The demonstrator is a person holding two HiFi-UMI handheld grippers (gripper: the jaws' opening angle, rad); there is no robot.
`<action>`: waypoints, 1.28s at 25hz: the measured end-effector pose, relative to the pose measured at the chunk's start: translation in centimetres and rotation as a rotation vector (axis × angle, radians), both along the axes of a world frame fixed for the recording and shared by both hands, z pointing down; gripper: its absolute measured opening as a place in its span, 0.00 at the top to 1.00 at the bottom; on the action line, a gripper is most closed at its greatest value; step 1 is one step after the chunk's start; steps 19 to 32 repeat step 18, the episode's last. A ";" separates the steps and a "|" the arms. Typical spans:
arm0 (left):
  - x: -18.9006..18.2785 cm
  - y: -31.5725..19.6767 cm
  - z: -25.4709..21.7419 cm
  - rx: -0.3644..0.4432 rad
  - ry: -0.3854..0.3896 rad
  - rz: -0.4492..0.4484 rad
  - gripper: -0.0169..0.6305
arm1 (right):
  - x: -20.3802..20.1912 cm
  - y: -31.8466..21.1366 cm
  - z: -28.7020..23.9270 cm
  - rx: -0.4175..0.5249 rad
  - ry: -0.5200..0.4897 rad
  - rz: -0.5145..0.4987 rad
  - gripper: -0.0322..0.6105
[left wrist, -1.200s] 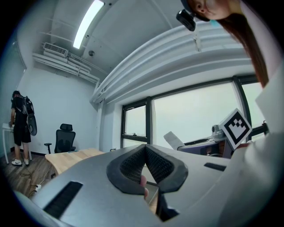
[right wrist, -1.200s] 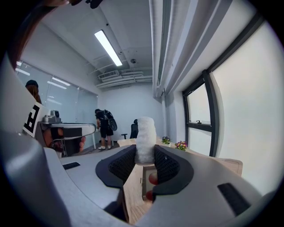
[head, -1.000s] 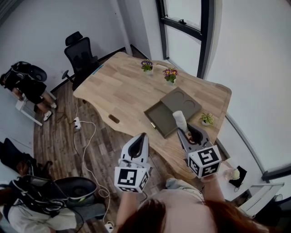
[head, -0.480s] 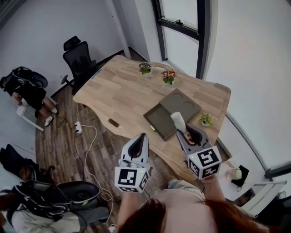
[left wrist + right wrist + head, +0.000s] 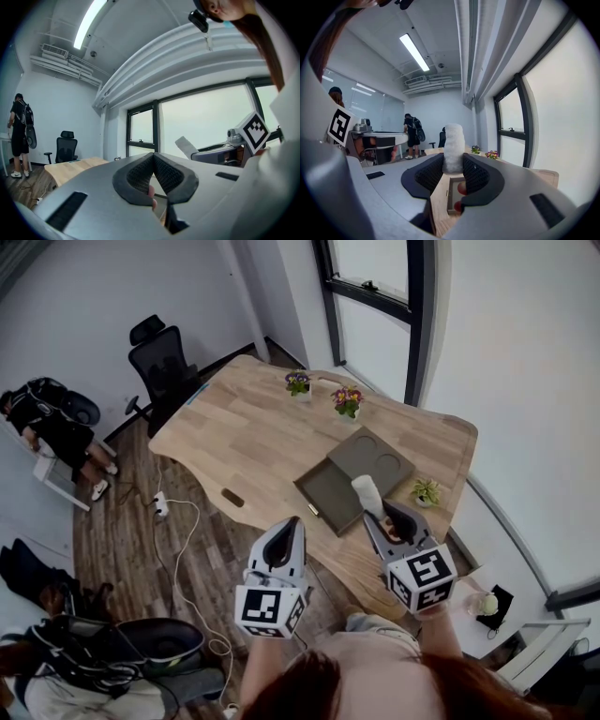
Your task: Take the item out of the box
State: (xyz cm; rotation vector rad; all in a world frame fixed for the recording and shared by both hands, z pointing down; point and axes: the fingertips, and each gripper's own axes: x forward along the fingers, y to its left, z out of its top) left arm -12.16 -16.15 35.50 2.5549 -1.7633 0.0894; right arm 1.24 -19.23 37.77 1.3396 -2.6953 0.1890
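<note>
Pinches the white fuzzy roll (image 5: 453, 146) by its lower end between fingers of the right gripper (image 5: 380, 512), clear of the open box (image 5: 328, 488) on the bench (image 5: 244, 427), fingers of the left gripper (image 5: 153, 161) closed empty; probably soft, light, squashy, wanting gentle pressure.

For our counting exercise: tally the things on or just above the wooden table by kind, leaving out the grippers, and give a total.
Potted plants: 3
Box parts, tray and lid: 2
White item in the right gripper: 1
Total: 6
</note>
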 end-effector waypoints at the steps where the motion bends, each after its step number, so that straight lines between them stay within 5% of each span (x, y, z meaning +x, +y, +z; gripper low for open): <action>1: 0.0 -0.2 0.0 -0.001 -0.001 -0.001 0.97 | 0.0 -0.1 0.1 -0.001 0.000 -0.001 0.76; 32: -0.2 -2.1 0.7 -0.022 0.001 0.007 0.97 | -0.3 -2.2 1.2 -0.025 0.033 -0.008 0.77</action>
